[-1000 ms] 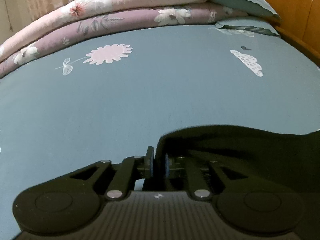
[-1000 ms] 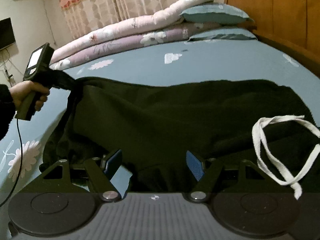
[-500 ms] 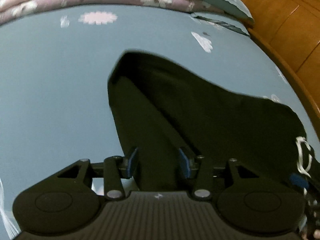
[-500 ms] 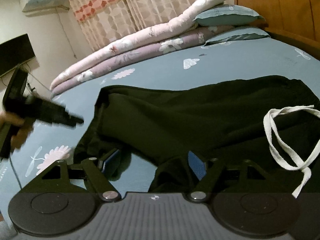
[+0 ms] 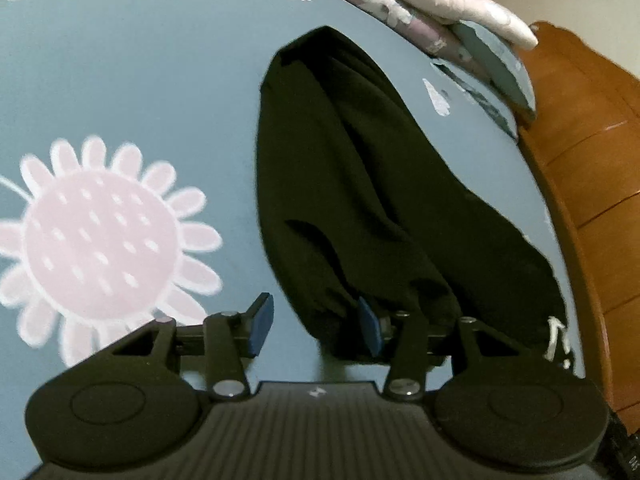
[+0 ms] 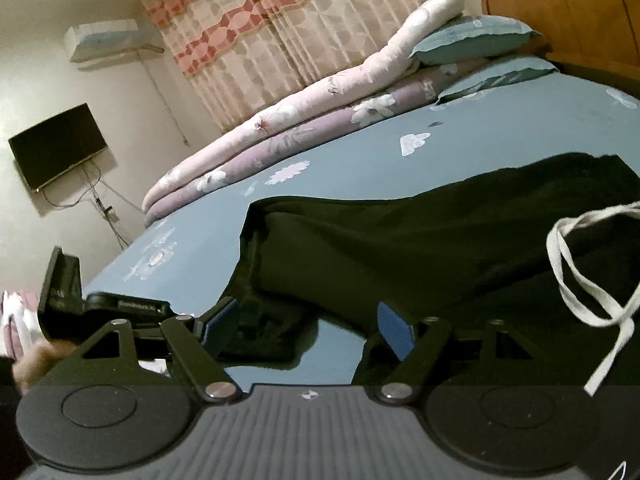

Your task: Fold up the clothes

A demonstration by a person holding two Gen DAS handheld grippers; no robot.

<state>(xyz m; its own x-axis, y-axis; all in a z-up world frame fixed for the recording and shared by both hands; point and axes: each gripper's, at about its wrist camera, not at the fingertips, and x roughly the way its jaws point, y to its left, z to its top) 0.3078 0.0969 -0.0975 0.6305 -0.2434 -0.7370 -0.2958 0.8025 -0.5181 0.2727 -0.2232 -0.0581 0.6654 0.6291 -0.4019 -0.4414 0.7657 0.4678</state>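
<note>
While no container shows, the blue bedsheet (image 5: 140, 80) fills both views. Black trousers (image 5: 360, 184) lie folded lengthwise on it, running from lower centre to upper centre of the left wrist view, a white drawstring (image 6: 580, 272) looped at the right edge of the right view. Tilted downward, the left gripper (image 5: 316, 324) stands with jaws apart, the trouser end just beside its right pad. Held flatter, the right gripper (image 6: 308, 324) gapes wide over bare sheet and trouser edge.

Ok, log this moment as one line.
stage: mid-fold | left gripper: jaws open, empty | right gripper: jaws open, empty | black garment: flat on bed | drawstring: on garment
</note>
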